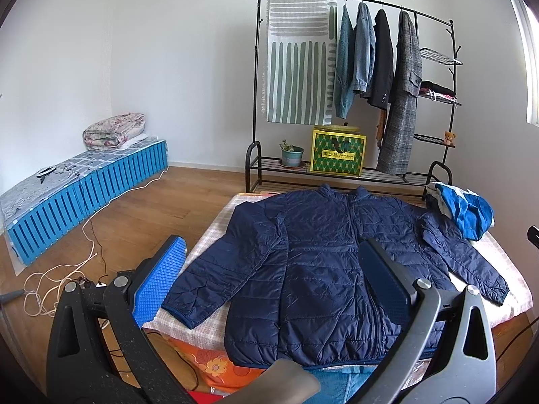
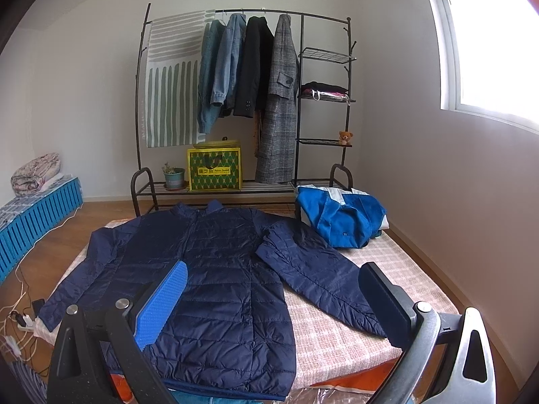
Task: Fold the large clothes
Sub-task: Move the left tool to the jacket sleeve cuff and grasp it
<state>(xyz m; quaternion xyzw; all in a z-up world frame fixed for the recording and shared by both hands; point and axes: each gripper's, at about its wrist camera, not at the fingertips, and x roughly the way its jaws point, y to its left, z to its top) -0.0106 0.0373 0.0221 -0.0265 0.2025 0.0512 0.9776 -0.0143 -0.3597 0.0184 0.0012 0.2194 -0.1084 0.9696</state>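
Spread flat across the middle of the frame on the bed [image 2: 387, 303], light, puffy, slippery jacket [image 2: 215, 269]; best pinched at a cuff [image 2: 370, 323]; both pairs of fingers [image 1: 161, 282] [image 2: 387, 299] released, empty.

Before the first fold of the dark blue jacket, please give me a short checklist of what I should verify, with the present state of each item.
1. Navy jacket lies flat, front up, on the mattress: ok.
2. Both sleeves spread out to the sides, not tucked under the body: ok.
3. Zipper closed: appears closed, but cannot tell along its full length.
4. Left gripper open and holding nothing: ok.
5. Right gripper open and holding nothing: ok.
6. Room for folding: not ok at the far right corner, where the blue garment pile sits close to the jacket's sleeve; whether they touch, cannot tell.
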